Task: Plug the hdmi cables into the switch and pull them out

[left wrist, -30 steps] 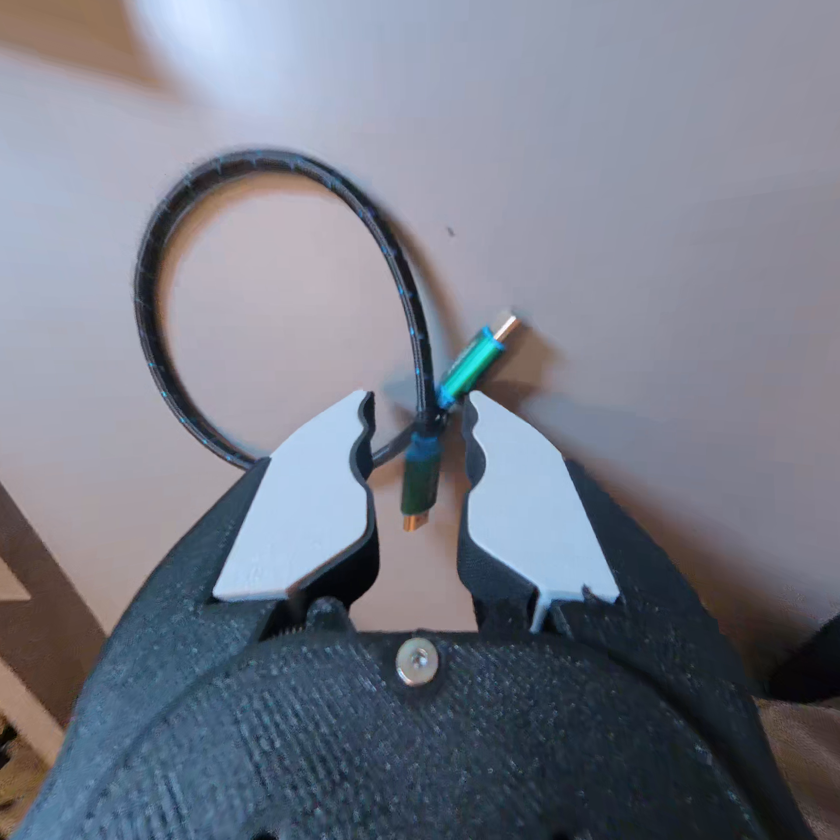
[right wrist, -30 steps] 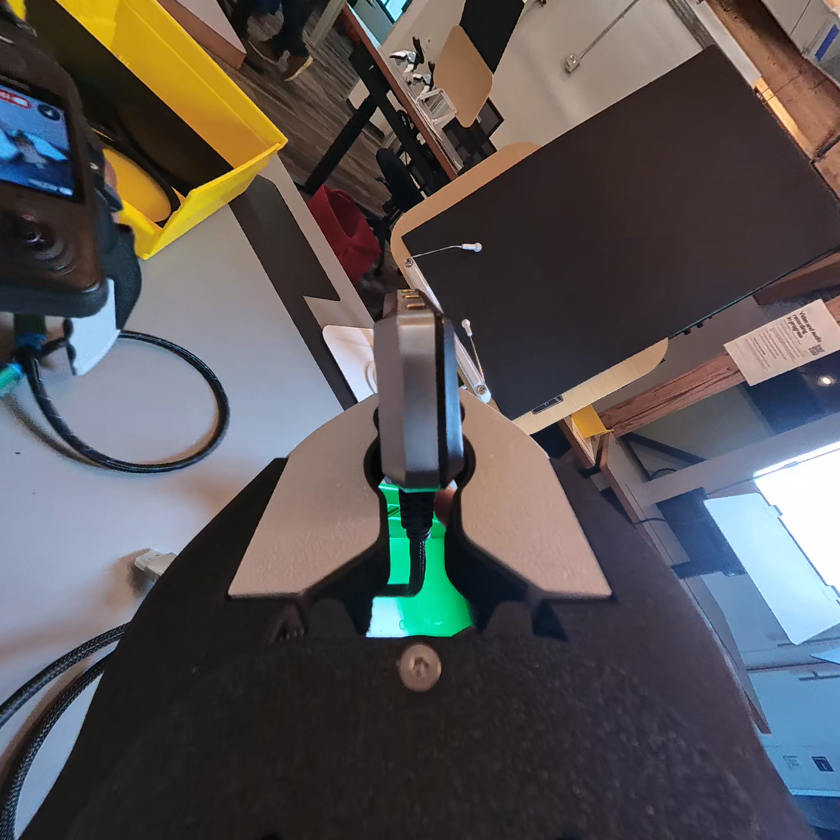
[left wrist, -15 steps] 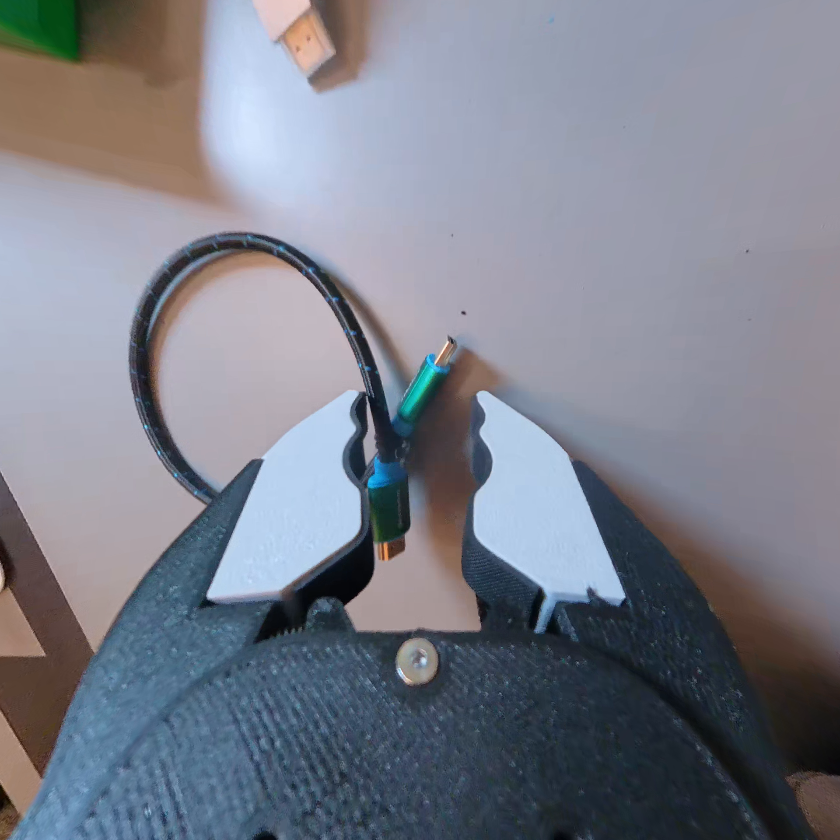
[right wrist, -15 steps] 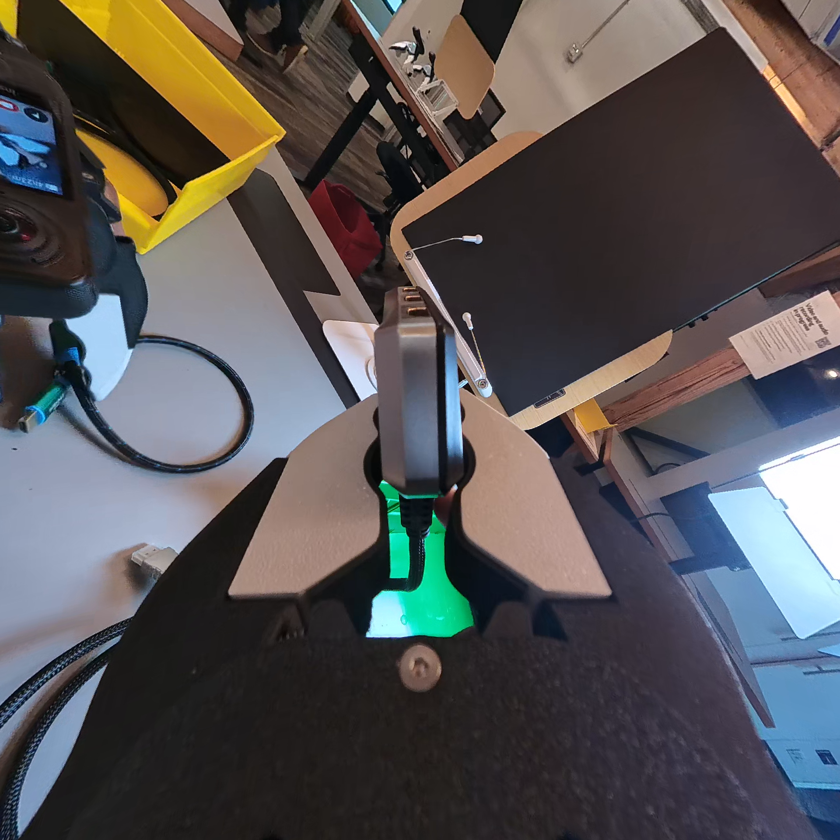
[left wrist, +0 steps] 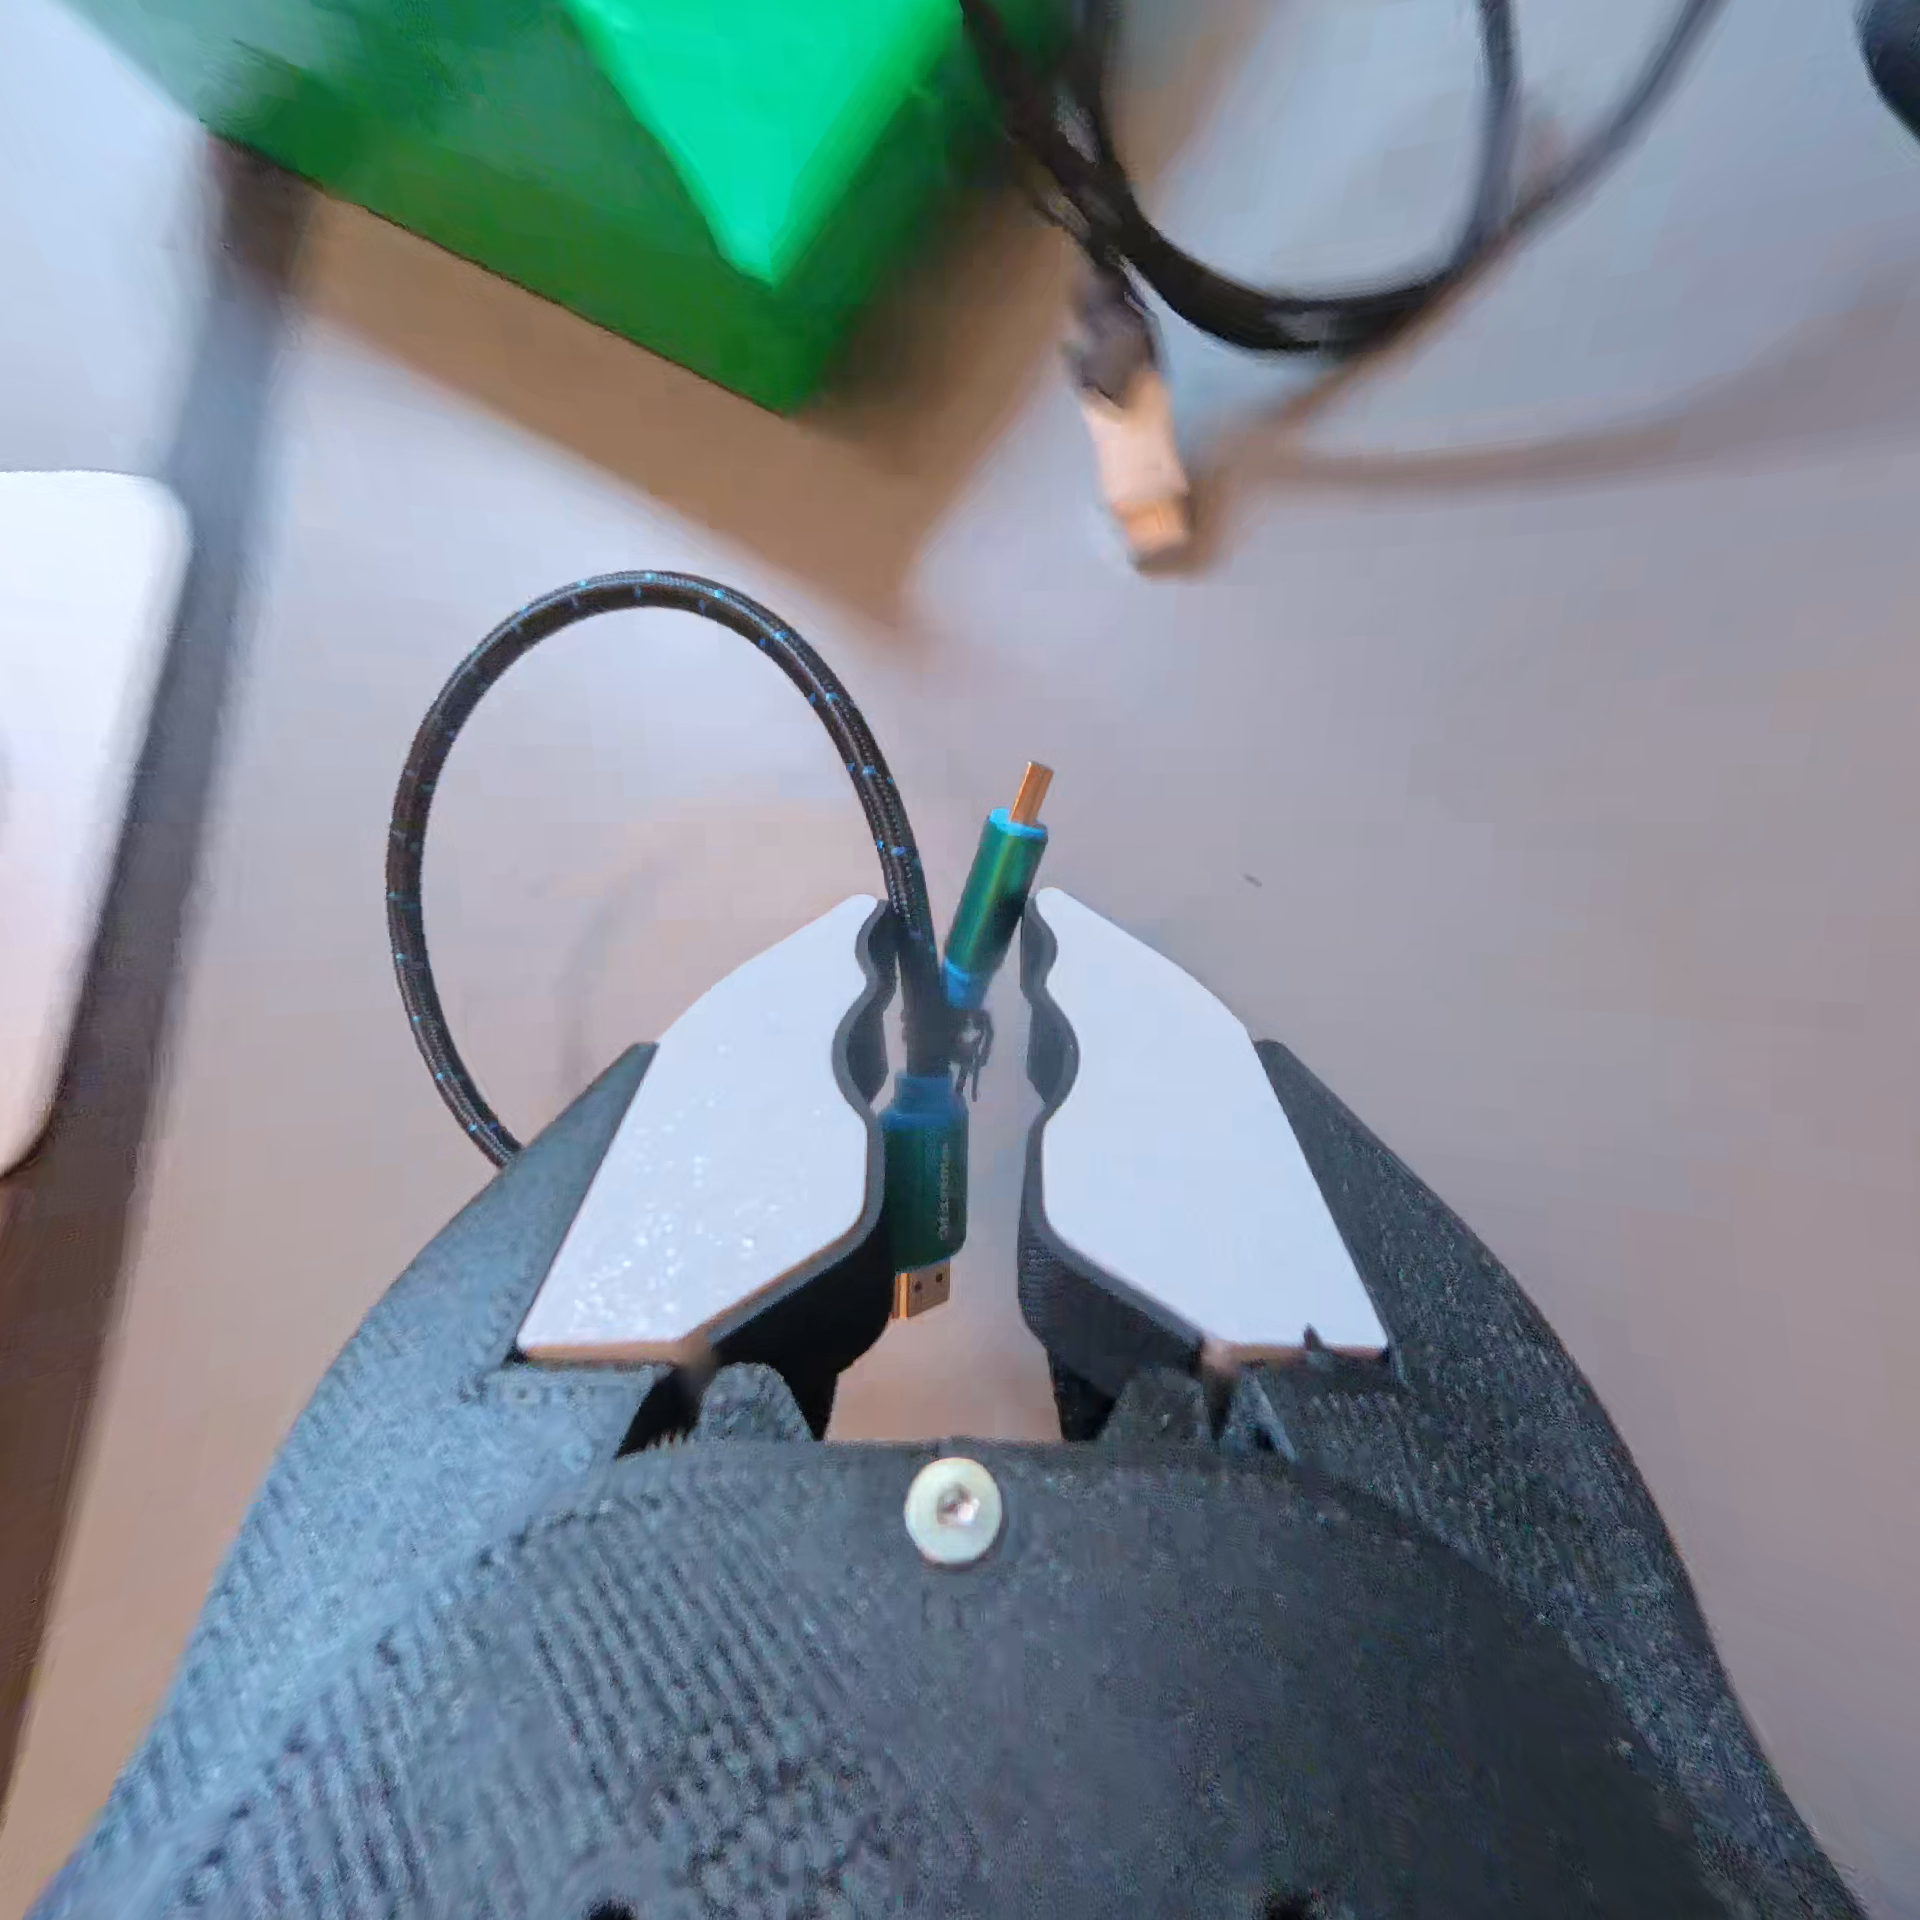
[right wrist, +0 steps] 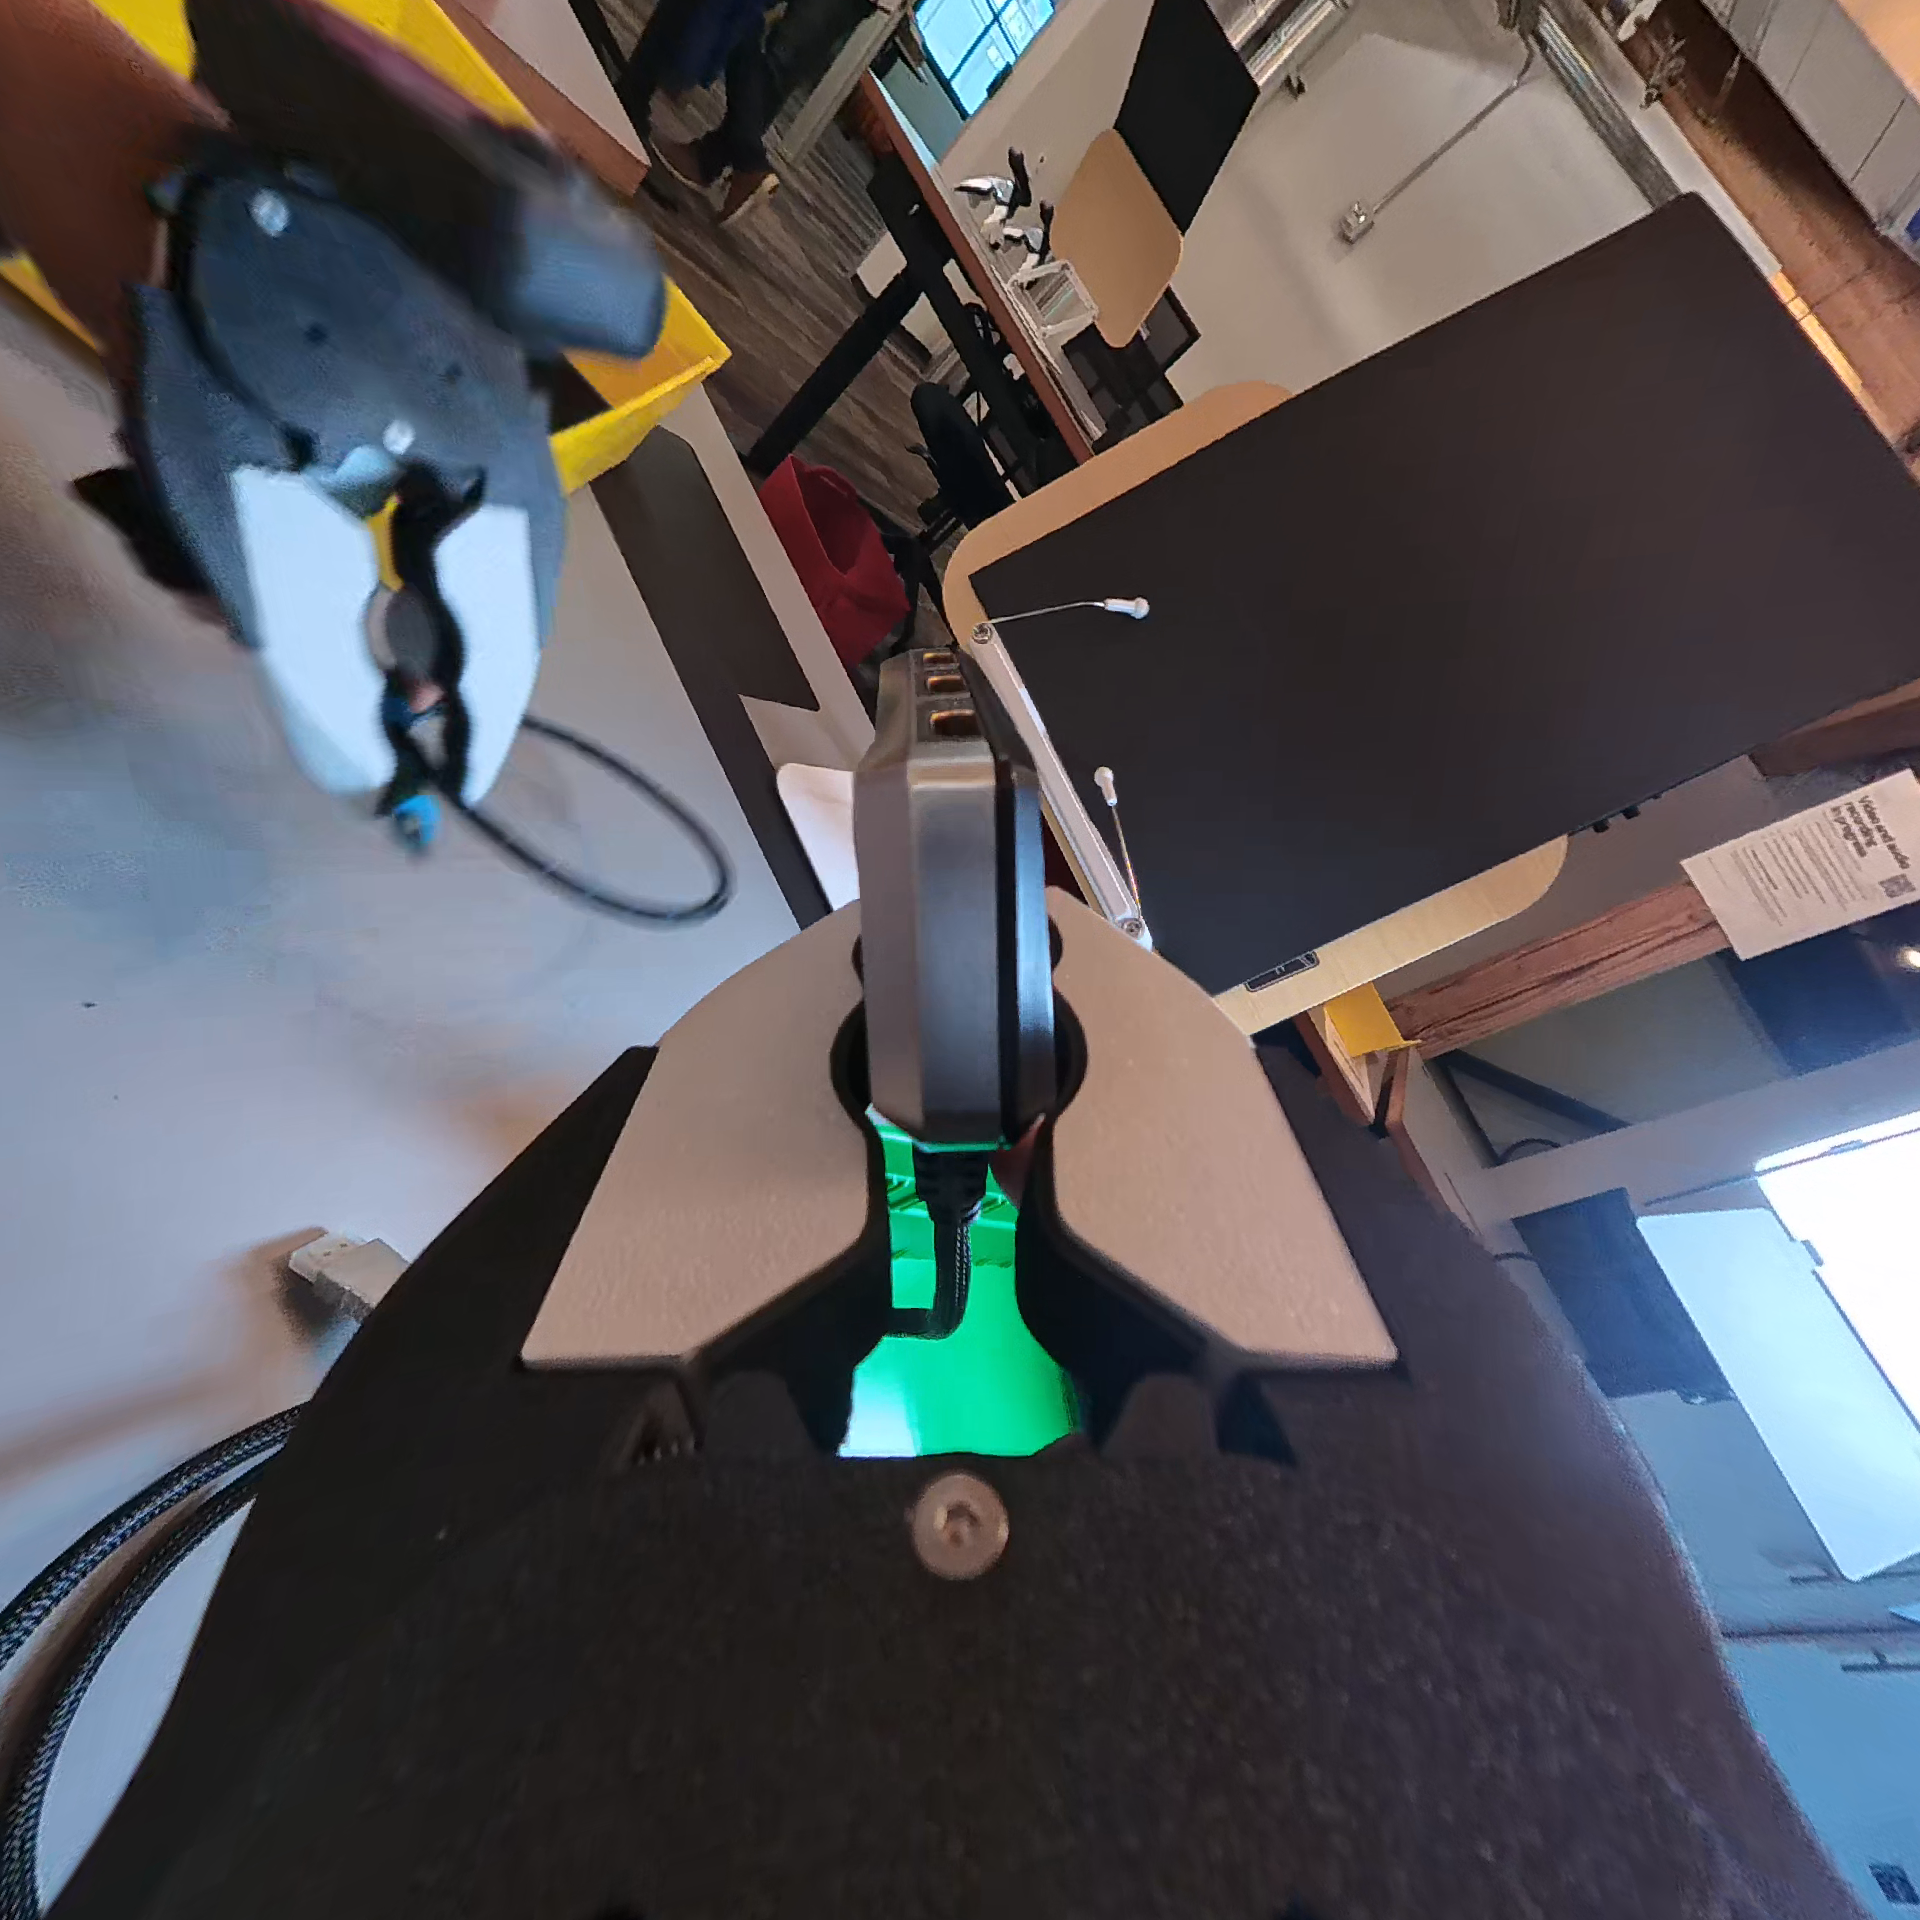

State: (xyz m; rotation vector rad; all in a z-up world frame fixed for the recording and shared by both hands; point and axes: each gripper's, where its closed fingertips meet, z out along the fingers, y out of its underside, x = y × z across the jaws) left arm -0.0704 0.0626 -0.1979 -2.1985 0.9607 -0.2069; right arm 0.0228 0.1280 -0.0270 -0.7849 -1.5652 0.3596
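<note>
Cable (left wrist: 644, 613) now lifted (green plugs)

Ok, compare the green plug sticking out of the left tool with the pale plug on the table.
The green plug is held in the left tool; the pale plug lies loose on the table. The green plug has a blue collar and copper-coloured tip; the pale plug looks plain. Neither is in the switch that the right tool grips.

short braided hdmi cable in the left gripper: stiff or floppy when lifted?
Probably fairly stiff: the braided cable holds a round, self-supporting loop beyond the left gripper. Likely light, being short with slim green plugs. It could pivot in the grip, since both plugs cross between the fingers.
</note>
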